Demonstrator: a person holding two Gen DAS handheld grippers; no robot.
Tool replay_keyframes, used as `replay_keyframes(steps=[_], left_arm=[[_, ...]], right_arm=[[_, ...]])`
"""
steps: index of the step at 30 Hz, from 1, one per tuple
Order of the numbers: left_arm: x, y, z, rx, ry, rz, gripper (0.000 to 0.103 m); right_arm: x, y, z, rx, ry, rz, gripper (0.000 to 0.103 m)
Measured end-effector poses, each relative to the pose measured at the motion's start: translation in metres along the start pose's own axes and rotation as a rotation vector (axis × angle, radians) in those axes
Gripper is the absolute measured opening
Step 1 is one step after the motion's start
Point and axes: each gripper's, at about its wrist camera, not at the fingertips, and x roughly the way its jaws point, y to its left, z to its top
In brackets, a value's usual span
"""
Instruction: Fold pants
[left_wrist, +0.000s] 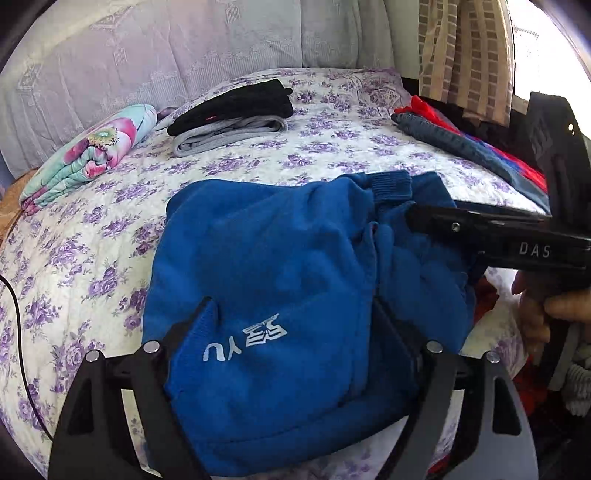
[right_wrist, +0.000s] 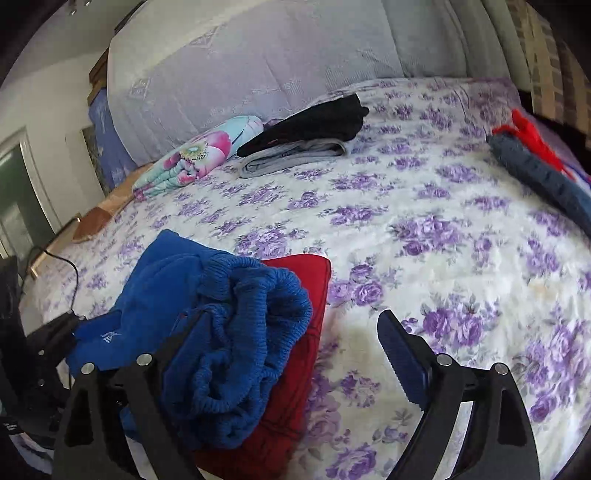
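Straddling blue pants (left_wrist: 280, 295), left gripper (left_wrist: 291, 332) fingers spread wide, fabric bulging between them, nothing pinched. Right gripper (right_wrist: 291, 343) also wide open, left finger (right_wrist: 184, 332) against ribbed cuffs (right_wrist: 251, 317), right finger over bare bedspread (right_wrist: 443, 221). Pants bunched at near edge of bed, on top of red garment (right_wrist: 295, 332). Risk: closing on thick bundle grabs several layers, or red garment too, dragging both. Fleece looks soft, lumpy, printed logo (left_wrist: 245, 341) facing up; cuffs crumpled, fold untidy.
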Motion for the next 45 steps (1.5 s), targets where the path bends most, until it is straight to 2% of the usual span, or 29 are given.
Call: replay_keyframes(steps=[3,5,8,10,12,14,15,16,17,21,23,24,26,28,31,35,39,43,45], left_arm=[[-0.018,0.02,0.008,-0.103,-0.036,-0.07,0.081],[-0.031,0.031,0.011,-0.131,-0.077,-0.04,0.087],[-0.031,0.043,0.015,-0.155,-0.08,0.004,0.088],[-0.023,0.046,0.016,-0.179,-0.051,0.001,0.093],[-0.007,0.044,0.014,-0.159,-0.012,0.034,0.094],[0.005,0.043,0.008,-0.166,0.017,0.041,0.096],[0.004,0.044,0.004,-0.182,0.024,0.012,0.096],[0.002,0.043,0.005,-0.188,0.029,-0.004,0.096],[-0.002,0.043,0.006,-0.187,0.017,-0.004,0.096],[-0.031,0.043,0.016,-0.199,-0.086,-0.037,0.096],[-0.043,0.049,0.024,-0.217,-0.145,-0.02,0.096],[-0.043,0.051,0.029,-0.213,-0.146,-0.002,0.096],[-0.033,0.056,0.038,-0.206,-0.128,0.049,0.096],[-0.013,0.059,0.043,-0.2,-0.073,0.104,0.096],[0.014,0.057,0.042,-0.169,-0.004,0.129,0.097],[0.023,0.062,0.033,-0.194,0.005,0.151,0.098],[0.015,0.07,0.031,-0.242,0.002,0.151,0.097],[0.0,0.056,0.025,-0.198,-0.016,0.123,0.097],[0.004,0.048,0.018,-0.153,-0.007,0.158,0.098]], right_arm=[[-0.024,0.009,0.007,-0.03,-0.09,-0.04,0.09],[-0.046,0.021,0.016,-0.051,-0.177,-0.006,0.09],[-0.063,0.05,0.024,-0.146,-0.229,0.027,0.09],[-0.06,0.068,0.02,-0.229,-0.216,0.021,0.09],[-0.041,0.076,0.009,-0.294,-0.125,-0.052,0.09],[-0.008,0.058,-0.007,-0.304,-0.012,-0.159,0.089],[0.001,0.044,-0.017,-0.274,0.023,-0.139,0.09],[0.001,0.031,-0.019,-0.199,0.028,-0.084,0.09],[-0.003,0.025,-0.018,-0.152,0.029,-0.061,0.09],[-0.015,0.04,-0.013,-0.263,-0.018,-0.124,0.09],[-0.018,0.041,-0.011,-0.264,-0.017,-0.124,0.09],[-0.018,0.039,-0.011,-0.267,-0.014,-0.129,0.09],[-0.014,0.031,-0.013,-0.261,-0.001,-0.138,0.091],[-0.01,0.019,-0.012,-0.227,0.005,-0.128,0.092],[-0.013,0.008,-0.008,-0.207,-0.005,-0.164,0.092],[-0.03,0.021,0.0,-0.206,-0.064,-0.132,0.092],[-0.059,0.052,0.022,-0.245,-0.197,-0.079,0.093],[-0.043,0.077,0.038,-0.317,-0.2,-0.104,0.093],[-0.024,0.08,0.042,-0.329,-0.162,-0.127,0.093]])
